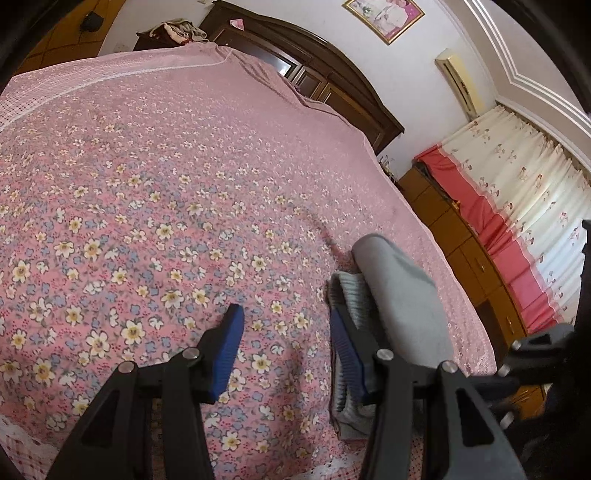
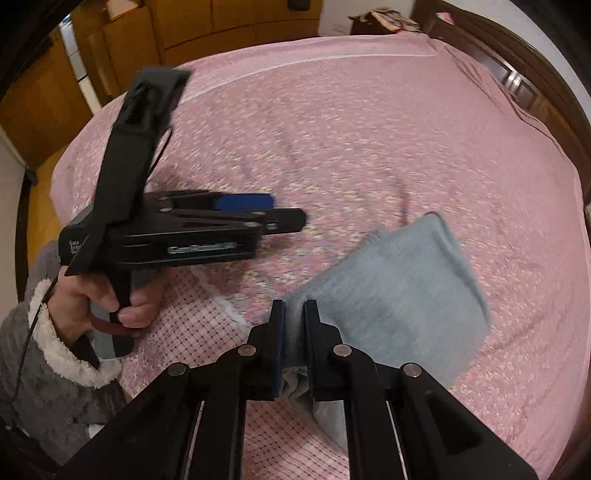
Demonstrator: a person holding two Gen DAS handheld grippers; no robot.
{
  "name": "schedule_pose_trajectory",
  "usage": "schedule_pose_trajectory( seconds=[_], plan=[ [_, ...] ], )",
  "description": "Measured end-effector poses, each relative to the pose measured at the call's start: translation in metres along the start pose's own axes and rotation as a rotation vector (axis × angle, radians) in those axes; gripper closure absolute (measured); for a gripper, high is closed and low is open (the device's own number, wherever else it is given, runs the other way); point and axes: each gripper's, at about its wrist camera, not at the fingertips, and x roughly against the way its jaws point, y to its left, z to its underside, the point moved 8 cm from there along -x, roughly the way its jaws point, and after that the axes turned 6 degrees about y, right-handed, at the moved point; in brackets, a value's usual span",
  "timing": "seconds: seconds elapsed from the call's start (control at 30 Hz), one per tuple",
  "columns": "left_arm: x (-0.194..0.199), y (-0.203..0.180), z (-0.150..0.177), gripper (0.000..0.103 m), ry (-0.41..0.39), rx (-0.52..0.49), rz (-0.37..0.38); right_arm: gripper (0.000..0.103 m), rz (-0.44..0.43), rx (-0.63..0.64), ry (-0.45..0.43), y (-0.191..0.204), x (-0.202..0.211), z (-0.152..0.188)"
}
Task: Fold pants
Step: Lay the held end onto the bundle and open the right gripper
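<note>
Grey folded pants (image 1: 399, 295) lie in a thick bundle near the right edge of the pink flowered bed (image 1: 147, 184). My left gripper (image 1: 286, 325) is open over the bare bedspread, its right finger just beside the bundle's ribbed edge, with nothing between the pads. In the right wrist view, my right gripper (image 2: 294, 314) is shut on the near edge of the pants (image 2: 402, 280), with the cloth pinched between the pads. The left gripper (image 2: 284, 211) shows there side-on, held by a hand (image 2: 99, 299) in a grey fleece sleeve, to the left of the pants.
A dark wooden headboard (image 1: 314, 62) runs along the far side of the bed. Wooden cabinets (image 1: 454, 236) and a red-and-cream curtain (image 1: 517, 192) stand to the right. Clothes are piled on a nightstand (image 1: 177, 31) at the back. The bed's near edge has a checked border (image 2: 192, 314).
</note>
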Motion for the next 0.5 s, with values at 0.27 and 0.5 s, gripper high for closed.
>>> schedule_pose_trajectory(
  seconds=[0.27, 0.5],
  plan=[
    [-0.005, -0.006, 0.005, 0.052, 0.001, 0.000, 0.003, 0.084, -0.010, 0.056, 0.019, 0.023, -0.021, 0.002],
    [0.028, -0.053, 0.008, 0.052, -0.041, -0.097, 0.024, 0.070, -0.284, -0.210, -0.182, -0.025, 0.065, 0.042]
  ],
)
